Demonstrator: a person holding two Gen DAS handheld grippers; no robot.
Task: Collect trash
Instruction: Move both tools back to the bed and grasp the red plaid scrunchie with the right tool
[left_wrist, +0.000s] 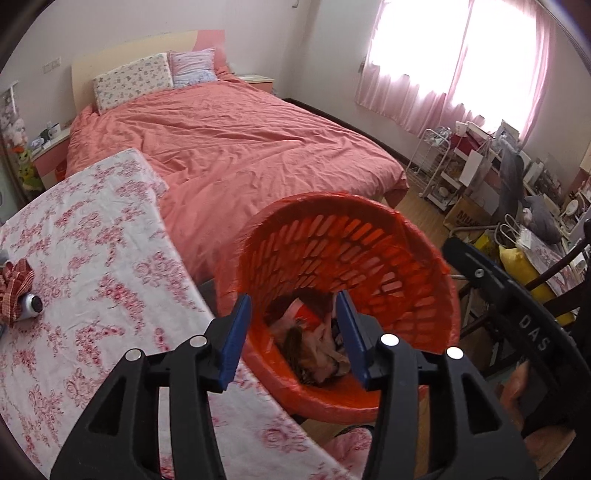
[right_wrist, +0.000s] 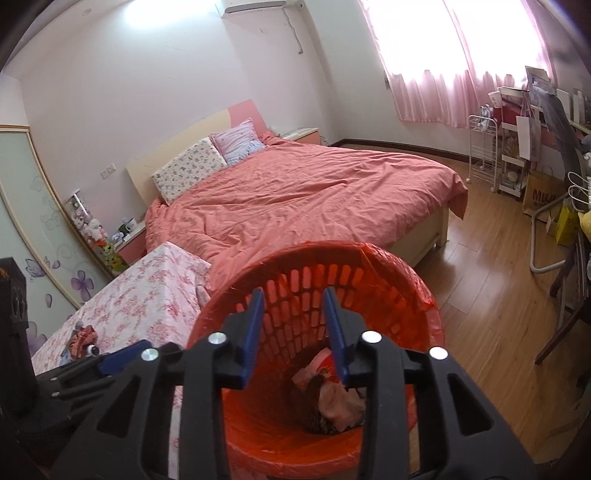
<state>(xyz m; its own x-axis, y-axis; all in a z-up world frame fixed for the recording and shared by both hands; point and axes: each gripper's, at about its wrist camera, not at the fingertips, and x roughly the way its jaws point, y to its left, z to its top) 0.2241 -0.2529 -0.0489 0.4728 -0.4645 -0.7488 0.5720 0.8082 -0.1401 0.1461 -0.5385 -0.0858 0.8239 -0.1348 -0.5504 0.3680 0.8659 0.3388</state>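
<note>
Left wrist view: left gripper (left_wrist: 293, 334), half open and empty, hovers over the red basket (left_wrist: 424, 243), crumpled trash (left_wrist: 321, 347) lying at 6 o'clock inside, right gripper (right_wrist: 293, 332) likewise.

We count two grippers, the left gripper (left_wrist: 293, 314) and the right gripper (right_wrist: 293, 314), each with two blue-padded fingers standing apart with nothing between them, and one orange slotted bin (left_wrist: 369, 236) with one orange liner bag; the crumpled pieces inside it lie too tangled for us to count. We count one bed (right_wrist: 314, 199) carrying two pillows, one floral pillow (right_wrist: 188, 166) and one striped pillow (right_wrist: 238, 142). We count one floral-covered surface (left_wrist: 92, 240) bearing one checked red cloth bundle (left_wrist: 14, 284) and one small white round object (left_wrist: 31, 304).
</note>
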